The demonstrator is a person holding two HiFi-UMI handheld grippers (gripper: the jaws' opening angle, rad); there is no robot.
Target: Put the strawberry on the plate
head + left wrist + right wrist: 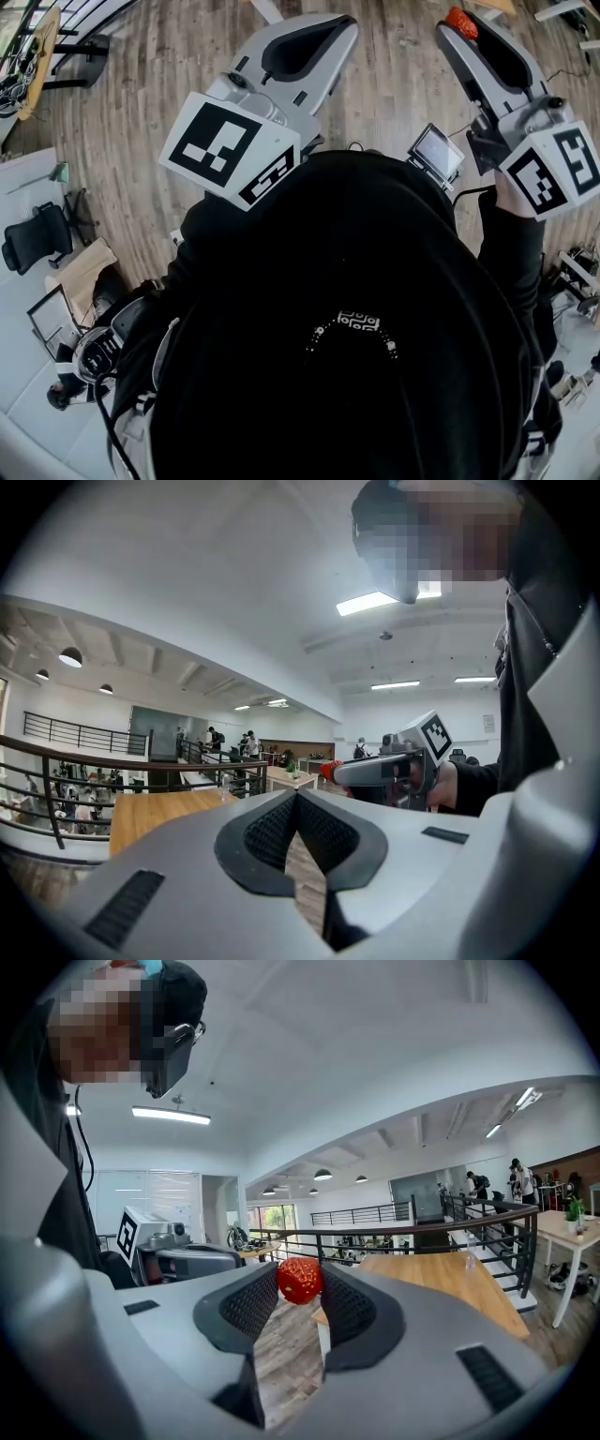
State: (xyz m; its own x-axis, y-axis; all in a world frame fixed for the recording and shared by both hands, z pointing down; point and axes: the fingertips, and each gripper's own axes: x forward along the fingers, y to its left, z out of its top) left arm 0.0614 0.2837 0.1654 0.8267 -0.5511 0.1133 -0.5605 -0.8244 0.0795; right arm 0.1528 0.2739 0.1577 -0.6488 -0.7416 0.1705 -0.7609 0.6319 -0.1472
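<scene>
A red strawberry (pixel 300 1280) sits pinched between the black pads at the tips of my right gripper (pixel 300 1283), which is shut on it. From the head view the strawberry (pixel 461 21) shows at the tip of the right gripper (pixel 457 26), held level over the wooden floor at the top right. My left gripper (pixel 295 795) has its tips touching and nothing between them; it appears in the head view at the top centre (pixel 347 23). The left gripper view catches the right gripper (pixel 380 771) with the strawberry (pixel 328 769) at its tip. No plate is in view.
A wooden table (pixel 441 1274) stands ahead beside a black railing (pixel 422 1230); the same table (pixel 164 813) shows in the left gripper view. A small screen (pixel 437 152) hangs in front of the person's black top. An office chair (pixel 37 236) stands at the left. People stand far off.
</scene>
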